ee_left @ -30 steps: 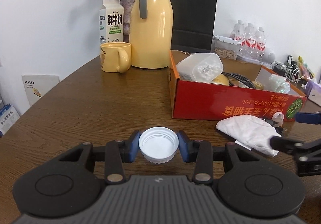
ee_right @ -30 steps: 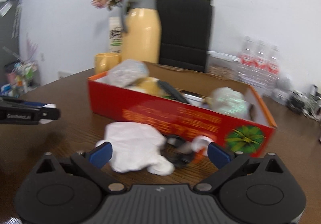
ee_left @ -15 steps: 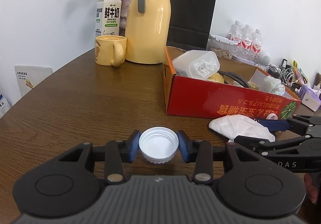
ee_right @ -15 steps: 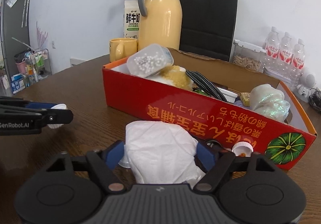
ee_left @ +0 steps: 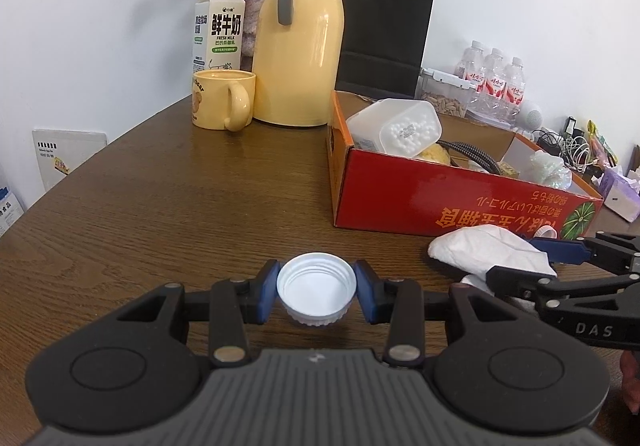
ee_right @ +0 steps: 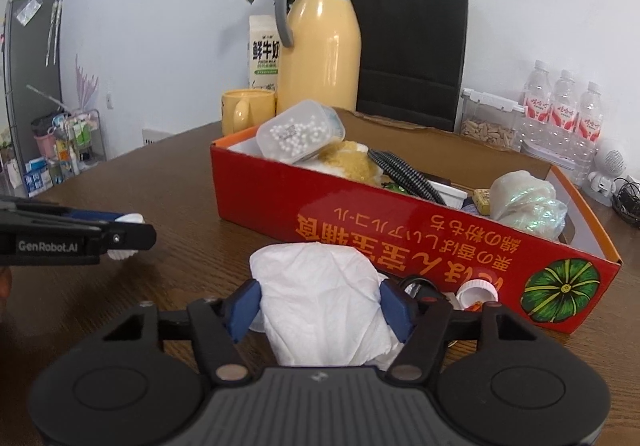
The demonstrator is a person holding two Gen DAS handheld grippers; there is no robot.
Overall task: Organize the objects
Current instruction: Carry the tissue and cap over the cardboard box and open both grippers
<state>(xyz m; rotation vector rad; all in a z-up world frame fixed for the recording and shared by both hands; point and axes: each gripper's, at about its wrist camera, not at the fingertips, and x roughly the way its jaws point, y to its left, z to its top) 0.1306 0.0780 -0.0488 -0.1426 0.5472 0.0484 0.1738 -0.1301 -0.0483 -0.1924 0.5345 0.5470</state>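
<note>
Objects for sorting sit on a brown wooden table (ee_left: 168, 202). Our left gripper (ee_left: 316, 288) has its blue pads pressed on either side of a white bottle cap (ee_left: 316, 286), open side up, held just above the tabletop. Our right gripper (ee_right: 320, 306) is closing its jaws around a crumpled white tissue (ee_right: 320, 294) that lies in front of the red box (ee_right: 360, 214); the pads look to be touching the tissue's sides, though we cannot tell how firmly.

We read "GenRobot.AI" on the left gripper's side in the right wrist view, and "DAS" on the right gripper in the left wrist view. The milk carton (ee_left: 218, 30) carries large Chinese characters and "FRESH MILK". The red box shows upside-down yellow writing and a green pumpkin picture. Red labels on the water bottles (ee_left: 494, 80) are too small to read.

Behind the tissue a small white-capped bottle (ee_right: 478, 292) and something black are mostly hidden. Inside the box, a clear tub of white beads (ee_right: 300, 136) leans over other items we can only partly see. A yellow mug (ee_left: 222, 98), a yellow thermos jug (ee_left: 300, 46) and a black paper bag (ee_left: 384, 26) stand behind; dried flowers are cut off by the top edge of the left wrist view.
</note>
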